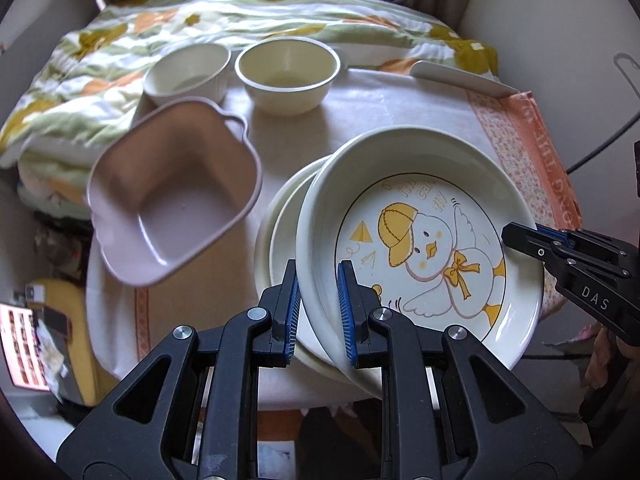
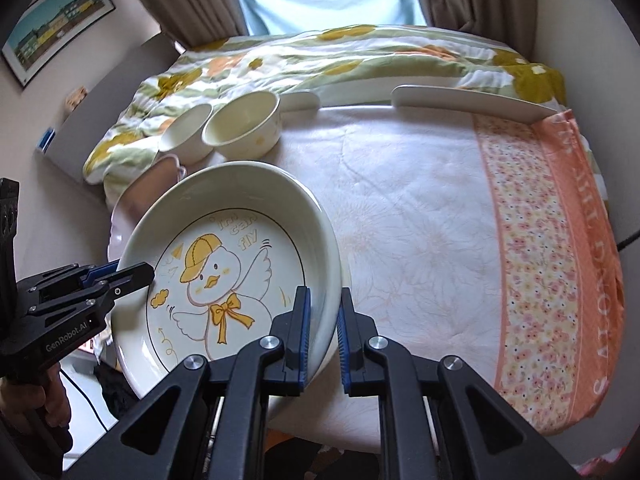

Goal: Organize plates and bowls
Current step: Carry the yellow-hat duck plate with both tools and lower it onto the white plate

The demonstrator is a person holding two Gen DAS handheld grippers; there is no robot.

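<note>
A white plate with a yellow-capped duck drawing (image 1: 432,248) is held tilted between both grippers. My left gripper (image 1: 319,276) is shut on its near-left rim. My right gripper (image 2: 324,300) is shut on the opposite rim. Each gripper shows in the other's view: the right gripper (image 1: 516,234) and the left gripper (image 2: 136,274). Just under the duck plate (image 2: 224,272) lies a plain cream plate (image 1: 280,224) on the white tablecloth (image 2: 400,208). A pink square bowl (image 1: 172,200) sits to the left. Two cream bowls (image 1: 188,72) (image 1: 286,74) stand side by side at the back.
A floral quilt (image 1: 100,64) covers the bed behind the table. A flat white board (image 2: 472,102) lies at the table's far edge. An orange flowered cloth border (image 2: 540,240) runs down the right side. A hand (image 2: 52,392) holds the left gripper's handle.
</note>
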